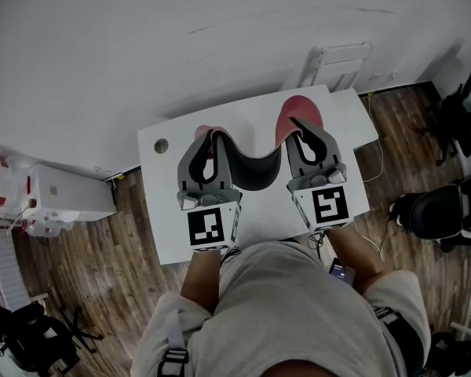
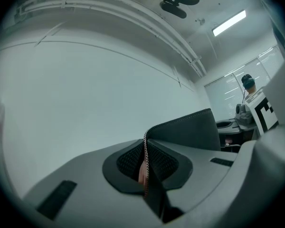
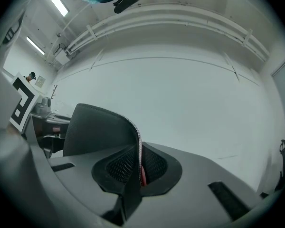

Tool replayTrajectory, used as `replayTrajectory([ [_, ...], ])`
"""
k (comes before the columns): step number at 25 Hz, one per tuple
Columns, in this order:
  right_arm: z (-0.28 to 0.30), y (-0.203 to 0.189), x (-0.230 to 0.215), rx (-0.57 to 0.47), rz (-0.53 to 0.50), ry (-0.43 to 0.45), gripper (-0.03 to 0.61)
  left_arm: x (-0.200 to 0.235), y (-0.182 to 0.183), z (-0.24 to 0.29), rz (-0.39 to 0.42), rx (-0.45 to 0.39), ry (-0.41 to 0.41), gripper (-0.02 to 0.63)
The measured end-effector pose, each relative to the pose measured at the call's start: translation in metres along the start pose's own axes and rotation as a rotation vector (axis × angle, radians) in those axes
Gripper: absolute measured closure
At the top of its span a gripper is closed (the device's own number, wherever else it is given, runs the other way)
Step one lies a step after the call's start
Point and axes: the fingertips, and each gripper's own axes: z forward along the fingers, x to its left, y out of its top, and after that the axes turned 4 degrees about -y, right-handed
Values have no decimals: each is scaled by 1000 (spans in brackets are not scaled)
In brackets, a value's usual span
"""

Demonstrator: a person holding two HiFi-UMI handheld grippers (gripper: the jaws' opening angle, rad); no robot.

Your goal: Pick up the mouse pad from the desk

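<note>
The mouse pad [image 1: 255, 167] is dark on one face and red on the other, and it hangs in a sagging curve above the white desk [image 1: 161, 203]. My left gripper [image 1: 213, 134] is shut on its left end, my right gripper [image 1: 292, 122] on its right end. In the left gripper view the stitched pad edge [image 2: 146, 148] stands pinched between the dark ribbed pads [image 2: 128, 161], and the pad [image 2: 192, 129] bends off to the right. In the right gripper view the pad [image 3: 102, 129] curls off to the left from the pads [image 3: 118, 167].
A round cable hole [image 1: 161, 145] lies near the desk's left back corner. A white cabinet [image 1: 71, 195] stands left of the desk, a black office chair [image 1: 436, 210] to the right on the wooden floor. A white wall fills both gripper views.
</note>
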Motion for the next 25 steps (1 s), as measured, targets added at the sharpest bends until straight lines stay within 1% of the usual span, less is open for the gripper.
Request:
replayTrajectory([
  [10, -4, 4, -9, 8, -25, -17, 527, -6, 0, 2, 2, -1, -9, 586],
  [19, -5, 6, -8, 3, -15, -20, 527, -11, 5, 4, -1, 4, -21, 586],
  [22, -7, 5, -10, 4, -14, -20, 526, -14, 0, 3, 16, 7, -22, 586],
  [25, -10, 5, -13, 4, -14, -22, 527, -18, 0, 3, 14, -1, -26, 586],
])
